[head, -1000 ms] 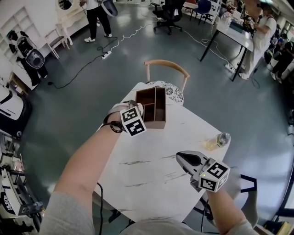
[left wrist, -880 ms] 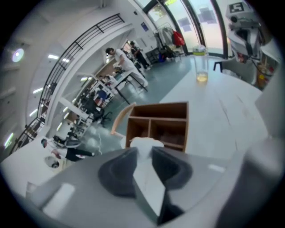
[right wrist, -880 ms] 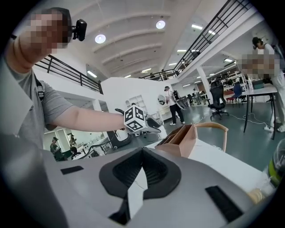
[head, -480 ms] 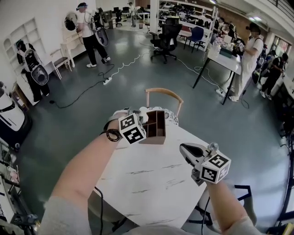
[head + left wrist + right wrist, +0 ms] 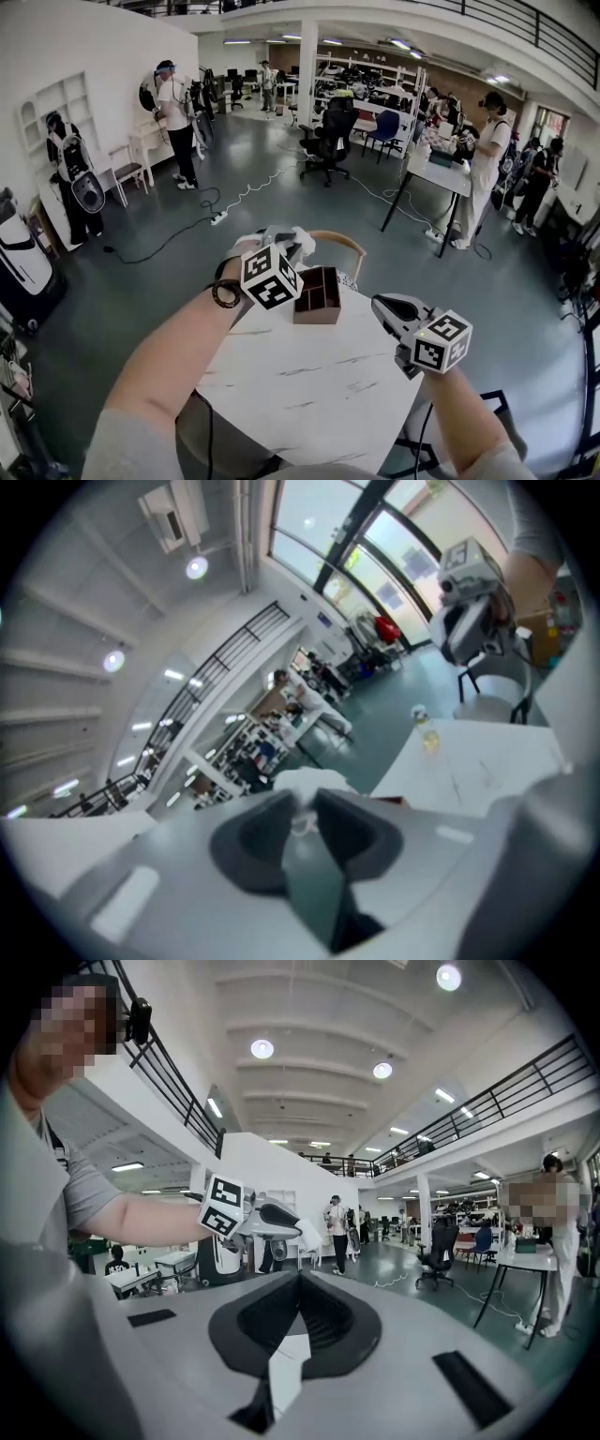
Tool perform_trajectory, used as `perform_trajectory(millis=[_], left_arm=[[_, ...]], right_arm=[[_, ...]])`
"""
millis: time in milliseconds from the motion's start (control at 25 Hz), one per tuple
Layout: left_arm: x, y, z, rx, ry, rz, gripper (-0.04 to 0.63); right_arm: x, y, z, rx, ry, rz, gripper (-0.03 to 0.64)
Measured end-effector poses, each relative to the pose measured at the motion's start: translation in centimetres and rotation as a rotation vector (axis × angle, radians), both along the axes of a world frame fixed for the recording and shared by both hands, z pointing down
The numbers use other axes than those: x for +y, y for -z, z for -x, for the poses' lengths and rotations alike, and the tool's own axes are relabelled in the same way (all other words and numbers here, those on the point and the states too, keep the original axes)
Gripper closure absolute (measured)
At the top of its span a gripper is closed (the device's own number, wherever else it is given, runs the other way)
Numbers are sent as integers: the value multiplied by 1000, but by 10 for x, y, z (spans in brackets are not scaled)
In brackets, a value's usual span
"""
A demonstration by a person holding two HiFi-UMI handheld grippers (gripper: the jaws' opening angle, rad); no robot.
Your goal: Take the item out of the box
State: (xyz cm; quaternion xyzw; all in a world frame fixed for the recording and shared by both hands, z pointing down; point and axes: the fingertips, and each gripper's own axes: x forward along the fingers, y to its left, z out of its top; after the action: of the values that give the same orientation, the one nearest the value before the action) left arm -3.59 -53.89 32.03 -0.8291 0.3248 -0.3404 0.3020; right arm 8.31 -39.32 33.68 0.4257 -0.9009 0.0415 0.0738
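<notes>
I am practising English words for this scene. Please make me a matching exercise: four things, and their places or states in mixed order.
1 white item
2 wooden box
3 chair
4 right gripper

a stands on the table
b jaws together, empty
c beyond the table's far edge
d up in the air, outside the box

Pairs: 1-d, 2-a, 3-c, 4-b

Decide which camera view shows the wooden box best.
The head view: the wooden box stands on the white table, its dividers visible. The left gripper view catches only a thin brown sliver; the right gripper view shows none.
</notes>
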Motion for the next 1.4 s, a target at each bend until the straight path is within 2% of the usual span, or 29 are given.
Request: perform_trajectory(millis=[280, 440, 560, 760, 1000, 1200, 1400], left_arm=[[68, 87, 15, 130, -27, -97, 503], [109, 136, 8, 217, -18, -123, 503], [144, 159, -7, 301, -15, -114, 503], [203, 184, -35, 401, 8, -130, 503], [269, 202, -59, 487, 46, -142, 503], [323, 201, -67, 542, 69, -135, 503], [363, 190, -67, 548, 87, -103, 503]], right_arm=[[34, 70, 8, 27, 28, -114, 609], [56, 119, -4, 52, 63, -178, 609], [79, 136, -20, 58, 90, -196, 609], [121, 156, -63, 17, 115, -194, 609], [166, 174, -98, 51, 170, -240, 609], [194, 177, -104, 31, 236, -260, 609], [212, 177, -95, 7, 291, -267, 609]])
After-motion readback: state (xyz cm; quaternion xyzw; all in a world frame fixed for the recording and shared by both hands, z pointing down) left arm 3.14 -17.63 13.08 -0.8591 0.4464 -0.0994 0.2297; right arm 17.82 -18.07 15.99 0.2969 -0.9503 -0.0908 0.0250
